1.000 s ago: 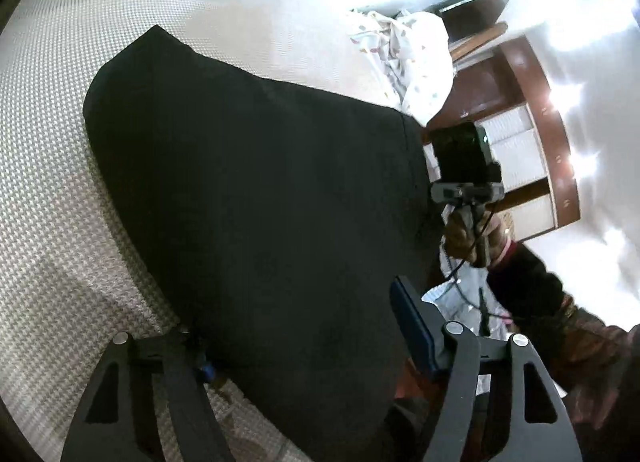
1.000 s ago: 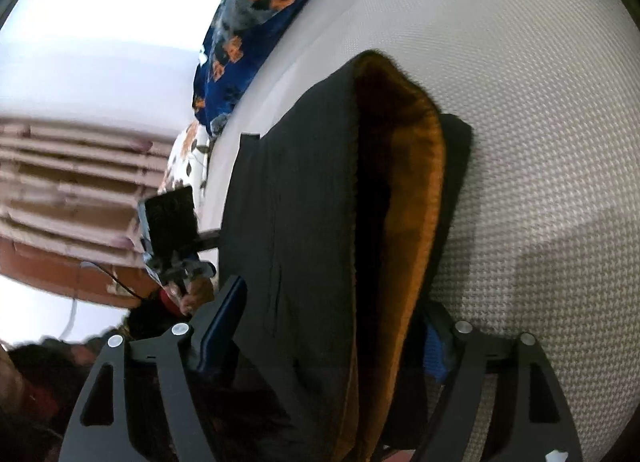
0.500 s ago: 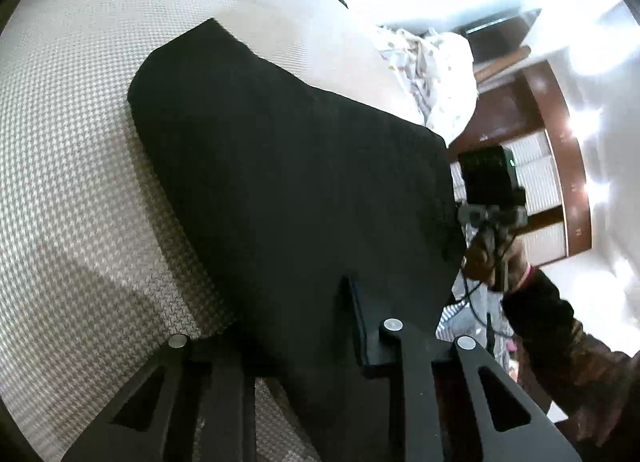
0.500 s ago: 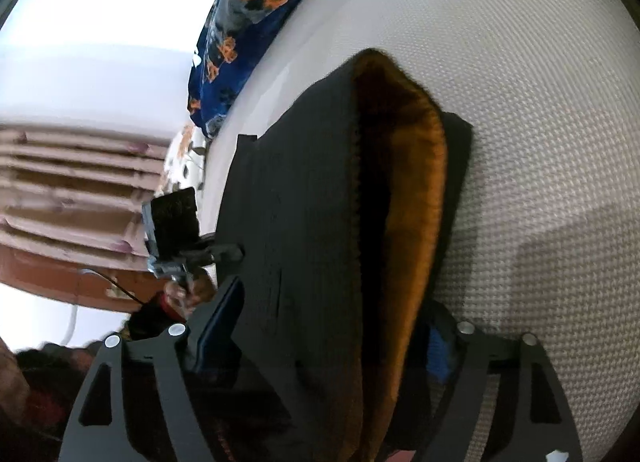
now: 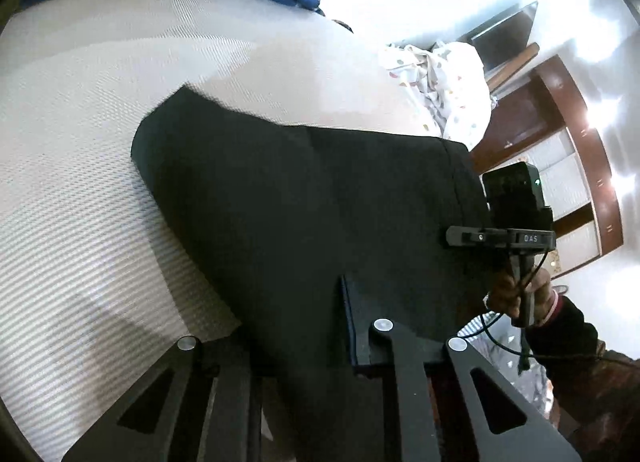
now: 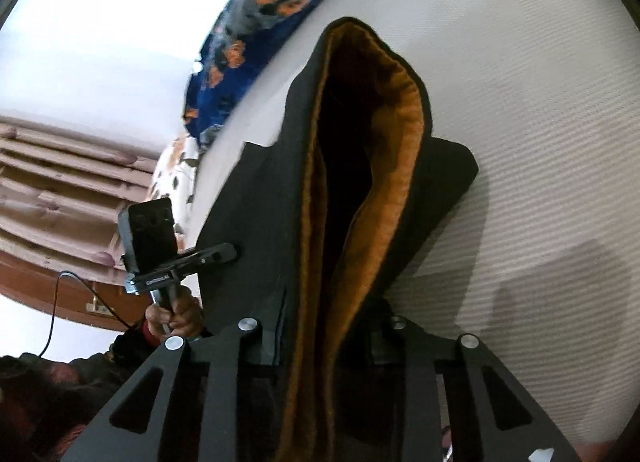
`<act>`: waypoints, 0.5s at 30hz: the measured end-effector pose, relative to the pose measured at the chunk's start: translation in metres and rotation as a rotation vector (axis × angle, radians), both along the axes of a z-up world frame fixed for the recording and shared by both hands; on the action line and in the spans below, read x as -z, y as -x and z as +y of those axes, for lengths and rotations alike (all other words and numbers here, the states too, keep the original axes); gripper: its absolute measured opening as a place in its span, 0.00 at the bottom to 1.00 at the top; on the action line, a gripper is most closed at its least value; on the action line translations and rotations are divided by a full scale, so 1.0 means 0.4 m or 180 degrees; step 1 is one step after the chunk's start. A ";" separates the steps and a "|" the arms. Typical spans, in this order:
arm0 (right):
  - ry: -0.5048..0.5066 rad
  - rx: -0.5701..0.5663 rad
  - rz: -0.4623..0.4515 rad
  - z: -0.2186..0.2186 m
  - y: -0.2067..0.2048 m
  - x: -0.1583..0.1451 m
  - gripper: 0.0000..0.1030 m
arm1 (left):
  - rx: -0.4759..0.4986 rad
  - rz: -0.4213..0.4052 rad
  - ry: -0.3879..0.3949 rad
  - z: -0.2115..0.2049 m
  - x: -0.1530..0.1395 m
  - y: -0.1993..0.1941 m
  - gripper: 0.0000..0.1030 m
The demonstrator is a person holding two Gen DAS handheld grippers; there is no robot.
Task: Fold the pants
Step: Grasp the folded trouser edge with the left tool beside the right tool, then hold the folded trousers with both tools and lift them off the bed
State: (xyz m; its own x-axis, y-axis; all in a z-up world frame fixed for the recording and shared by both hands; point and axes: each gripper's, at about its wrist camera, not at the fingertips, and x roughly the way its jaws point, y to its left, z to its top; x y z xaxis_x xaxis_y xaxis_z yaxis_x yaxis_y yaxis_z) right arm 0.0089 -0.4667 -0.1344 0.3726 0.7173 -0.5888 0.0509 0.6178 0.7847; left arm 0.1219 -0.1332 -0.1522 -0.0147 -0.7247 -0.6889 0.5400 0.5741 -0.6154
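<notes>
Black fleece-lined pants [image 5: 304, 214] on the white woven bed [image 5: 80, 190]: left claw [image 5: 296, 346] and right claw [image 6: 324, 338], jaws just closing, clamp one edge; uneven lifting may skew the fold.

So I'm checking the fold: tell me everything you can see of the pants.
The pants are black, thick-looking cloth with a fuzzy orange lining that shows where the fabric gapes open in the right wrist view. They lie partly on the white textured bedcover, the near end lifted. The left gripper and right gripper have just closed, and each pinches an edge. A seam runs near one edge.
</notes>
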 end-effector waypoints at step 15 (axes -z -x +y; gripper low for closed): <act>-0.0229 -0.0132 0.0049 0.182 -0.040 0.061 0.28 | -0.0252 0.0154 -0.0088 0.179 0.018 0.016 0.18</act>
State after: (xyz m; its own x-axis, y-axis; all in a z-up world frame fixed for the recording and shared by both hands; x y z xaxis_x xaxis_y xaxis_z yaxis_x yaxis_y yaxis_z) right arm 0.0250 -0.3938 -0.1590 0.3330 0.7726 -0.5406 0.0388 0.5616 0.8265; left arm 0.1157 -0.0618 -0.1596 0.0081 -0.7055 -0.7086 0.4623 0.6310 -0.6230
